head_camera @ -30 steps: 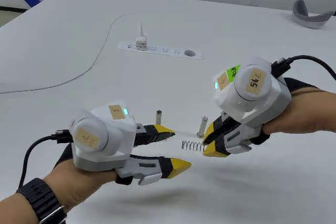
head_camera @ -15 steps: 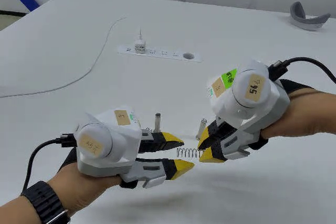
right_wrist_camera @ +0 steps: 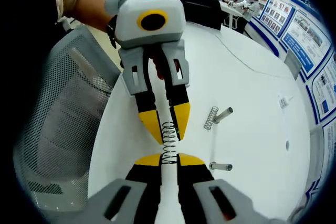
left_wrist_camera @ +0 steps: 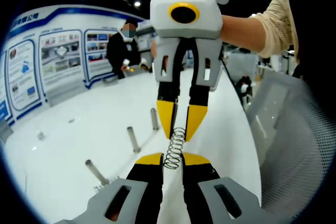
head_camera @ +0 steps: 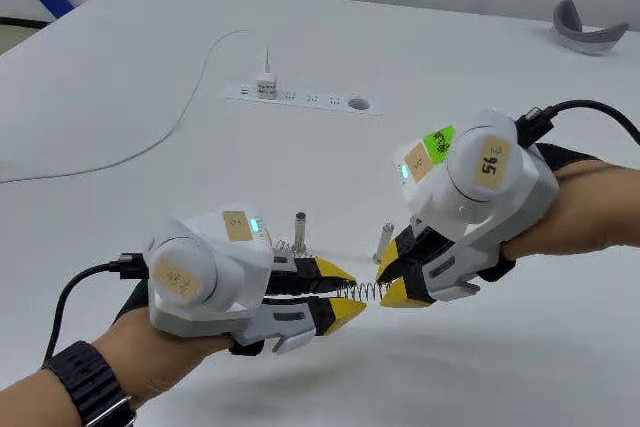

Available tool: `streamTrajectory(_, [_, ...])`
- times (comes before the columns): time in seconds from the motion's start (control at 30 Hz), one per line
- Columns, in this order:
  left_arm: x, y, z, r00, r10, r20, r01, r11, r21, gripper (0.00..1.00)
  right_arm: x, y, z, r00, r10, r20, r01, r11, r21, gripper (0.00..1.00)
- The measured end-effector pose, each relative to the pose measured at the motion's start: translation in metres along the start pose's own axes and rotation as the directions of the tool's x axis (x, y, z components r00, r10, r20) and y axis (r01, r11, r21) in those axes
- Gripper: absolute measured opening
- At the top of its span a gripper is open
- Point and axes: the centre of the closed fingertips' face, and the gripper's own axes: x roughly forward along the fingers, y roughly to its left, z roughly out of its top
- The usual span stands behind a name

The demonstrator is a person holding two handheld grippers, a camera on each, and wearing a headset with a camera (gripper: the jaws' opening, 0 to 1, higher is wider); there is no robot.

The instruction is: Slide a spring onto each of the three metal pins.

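Head view, right hand-held gripper [head_camera: 392, 277] labelled "95", gripping spring [head_camera: 365, 292]

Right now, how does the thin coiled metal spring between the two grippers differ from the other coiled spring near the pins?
The thin coiled metal spring hangs above the white table, spanning from the right gripper to the left gripper; the loose coiled spring lies on the table beside a metal pin. The held spring has jaws around both ends; the loose spring lies free. Both are small wire coils, neither on a pin.
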Motion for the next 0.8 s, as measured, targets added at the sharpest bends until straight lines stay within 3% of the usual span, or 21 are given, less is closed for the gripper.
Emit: streamTrajectory(0.8, [0.003,-0.003,-0.001,0.9999,-0.010,-0.009,0.011,1.000,0.013,0.11,-0.013,0.001,0.041,0.9990,-0.014,0.041,0.017,0.997,-0.073,0.12])
